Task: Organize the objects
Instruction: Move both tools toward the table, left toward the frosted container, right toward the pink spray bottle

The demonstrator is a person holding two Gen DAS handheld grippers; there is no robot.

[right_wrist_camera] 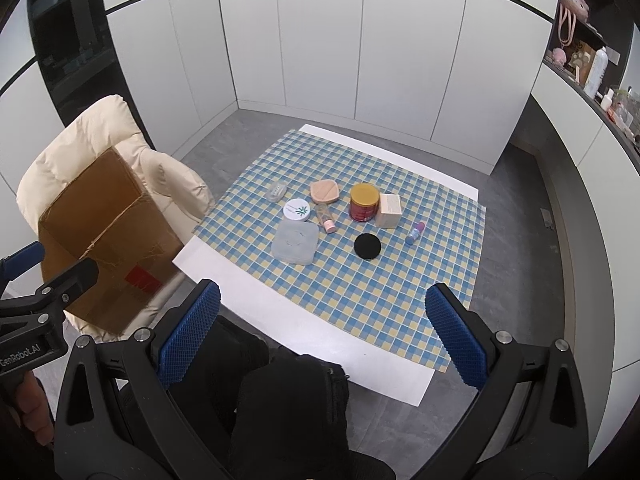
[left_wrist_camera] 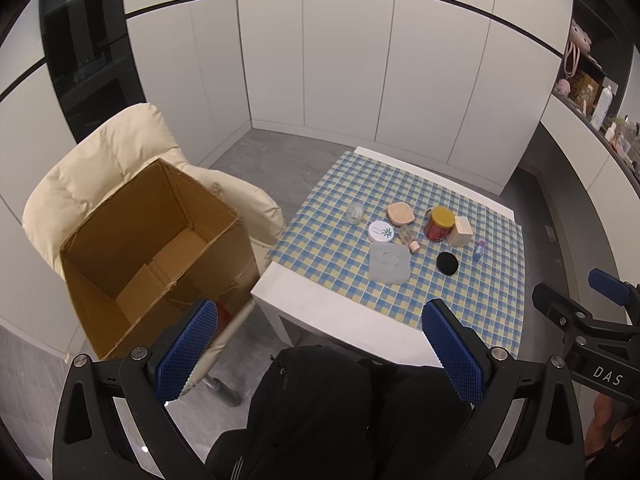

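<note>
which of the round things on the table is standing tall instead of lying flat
The red jar with the yellow lid, beside the cream box. The white compact and black disc are low, flat rounds on the checked cloth.

An open cardboard box (left_wrist_camera: pixel 160 240) stands empty on a cream chair beside the desk (right_wrist_camera: pixel 304 316). Clustered mid-desk: clear case (right_wrist_camera: pixel 296 242), white tin (right_wrist_camera: pixel 297 210), black disc (right_wrist_camera: pixel 367 246), pink puff (right_wrist_camera: pixel 325 191), yellow-lidded red jar (right_wrist_camera: pixel 364 201), beige carton (right_wrist_camera: pixel 389 210), tube (right_wrist_camera: pixel 325 218) and small vial (right_wrist_camera: pixel 414 233) lying flat
</note>
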